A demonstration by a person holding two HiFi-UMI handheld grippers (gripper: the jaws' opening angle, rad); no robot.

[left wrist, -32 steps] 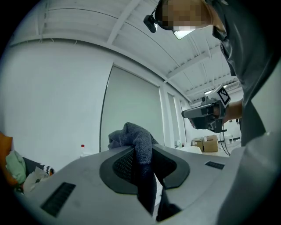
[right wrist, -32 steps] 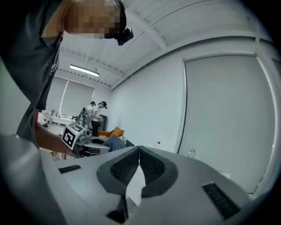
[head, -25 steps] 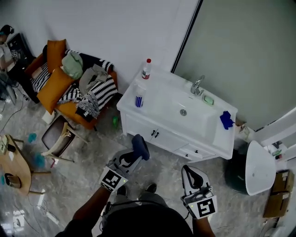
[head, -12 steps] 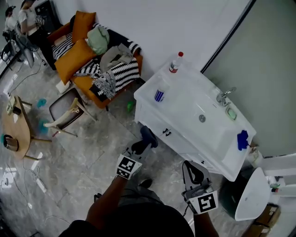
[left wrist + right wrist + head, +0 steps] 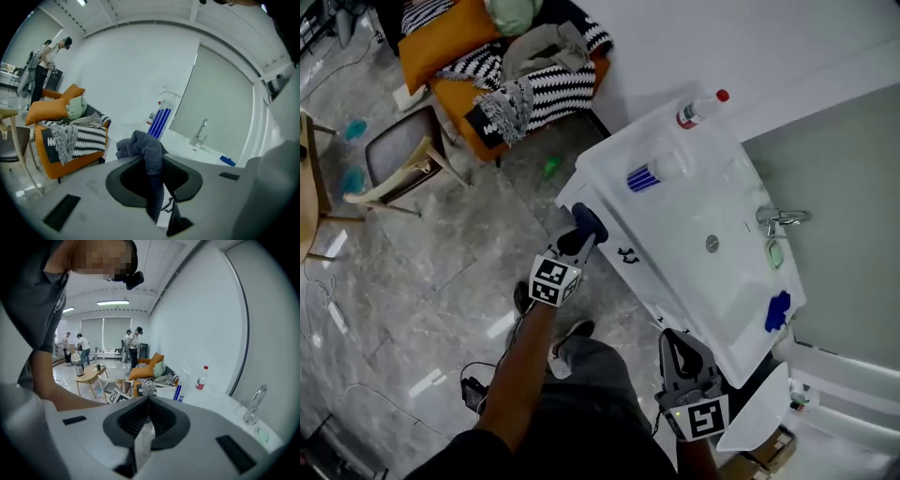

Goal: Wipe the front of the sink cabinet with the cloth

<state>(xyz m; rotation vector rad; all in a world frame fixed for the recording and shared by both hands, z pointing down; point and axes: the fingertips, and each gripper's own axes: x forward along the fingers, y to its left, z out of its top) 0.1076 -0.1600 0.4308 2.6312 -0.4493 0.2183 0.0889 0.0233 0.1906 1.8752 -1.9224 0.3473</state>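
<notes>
Currently left gripper (image 5: 579, 234) jaws clamp cloth (image 5: 591, 221); right gripper (image 5: 677, 341) jaws together, empty.

Bright, even light fills the room. The white top of the sink cabinet (image 5: 675, 211) nearly washes out. The glossy floor (image 5: 441, 281) left of it carries pale glints and only soft shadows. Ceiling strip lights (image 5: 112, 302) shine well away from the cabinet. Both gripper views bow hard toward black corners.

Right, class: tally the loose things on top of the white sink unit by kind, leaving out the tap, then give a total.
Bottles: 2 (red-capped bottle, blue-striped bottle)
Green soap dish: 1
Blue rag: 1
Total: 4
</notes>
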